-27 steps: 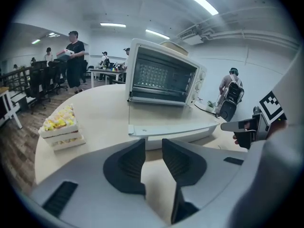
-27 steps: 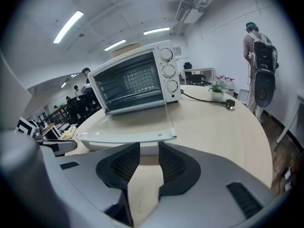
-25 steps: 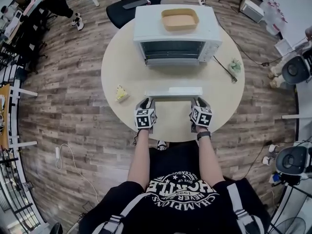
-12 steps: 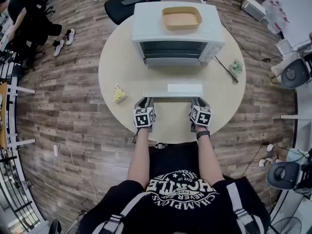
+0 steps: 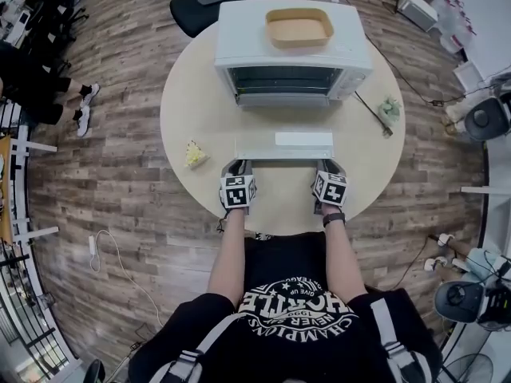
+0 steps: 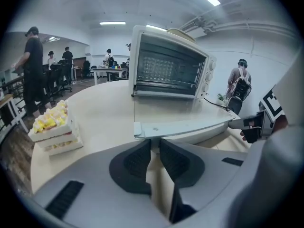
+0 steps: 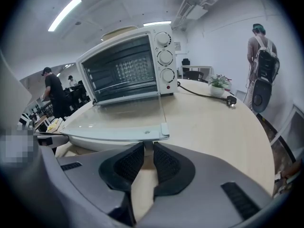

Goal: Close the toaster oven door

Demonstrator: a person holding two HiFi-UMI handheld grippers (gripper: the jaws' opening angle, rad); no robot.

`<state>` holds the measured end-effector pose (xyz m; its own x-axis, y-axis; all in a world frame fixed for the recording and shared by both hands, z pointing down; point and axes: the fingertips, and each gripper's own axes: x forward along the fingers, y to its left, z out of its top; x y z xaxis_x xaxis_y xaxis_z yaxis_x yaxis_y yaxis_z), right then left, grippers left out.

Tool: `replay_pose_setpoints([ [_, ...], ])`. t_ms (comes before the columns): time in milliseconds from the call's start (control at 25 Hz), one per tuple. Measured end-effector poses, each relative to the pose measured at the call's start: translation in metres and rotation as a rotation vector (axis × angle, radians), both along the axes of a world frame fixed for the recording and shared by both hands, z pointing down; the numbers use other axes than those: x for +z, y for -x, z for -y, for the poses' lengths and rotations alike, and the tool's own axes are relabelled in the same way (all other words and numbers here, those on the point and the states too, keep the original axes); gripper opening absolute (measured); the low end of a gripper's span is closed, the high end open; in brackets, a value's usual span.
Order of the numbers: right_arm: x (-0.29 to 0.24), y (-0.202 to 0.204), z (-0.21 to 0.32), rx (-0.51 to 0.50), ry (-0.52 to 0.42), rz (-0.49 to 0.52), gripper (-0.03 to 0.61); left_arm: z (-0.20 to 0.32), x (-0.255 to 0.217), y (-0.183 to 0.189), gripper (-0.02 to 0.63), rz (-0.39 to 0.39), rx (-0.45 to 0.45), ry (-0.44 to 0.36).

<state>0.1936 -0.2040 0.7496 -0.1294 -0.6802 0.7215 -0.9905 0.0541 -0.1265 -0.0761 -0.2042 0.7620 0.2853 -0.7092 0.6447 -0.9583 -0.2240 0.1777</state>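
Observation:
A white toaster oven [image 5: 291, 46] stands at the far side of the round table [image 5: 192, 102]. Its glass door [image 5: 283, 144] lies folded down flat toward me. My left gripper [image 5: 238, 168] is at the left end of the door's front edge. In the left gripper view its jaws [image 6: 155, 144] are shut on the white door handle [image 6: 153, 142] under the glass [image 6: 185, 122]. At the right end is my right gripper [image 5: 326, 168]. Its jaws [image 7: 148, 148] have just been closing and now pinch the handle below the door [image 7: 118, 122].
A tan tray [image 5: 299, 28] rests on top of the oven. A slice of yellow cake [image 5: 196, 153] sits on the table left of the door. At the right are a small plant [image 5: 386, 108] and a black power cable [image 5: 369, 110]. Chairs and people surround the table.
Both grippers stay at the door's front edge and the door still lies flat. A person at the upper left has walked further along the floor.

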Motion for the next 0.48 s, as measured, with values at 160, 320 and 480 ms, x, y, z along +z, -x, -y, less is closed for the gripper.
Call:
replay_pose_setpoints([
  [160,0.0002,0.0002,0.0026,0.0,-0.01,0.013,0.083,0.0014,0.0007,0.0006,0.077,0.01,-0.003,0.002],
  [320,0.002,-0.0024,0.0014,0.001,-0.007,0.03,0.083,0.0007,0.0023,-0.0017,0.076,0.007,0.005,0.006],
  [480,0.0028,-0.002,0.0014,-0.008,0.0,0.029,0.083,0.0008,0.0027,-0.0017,0.075,-0.001,0.002,0.005],
])
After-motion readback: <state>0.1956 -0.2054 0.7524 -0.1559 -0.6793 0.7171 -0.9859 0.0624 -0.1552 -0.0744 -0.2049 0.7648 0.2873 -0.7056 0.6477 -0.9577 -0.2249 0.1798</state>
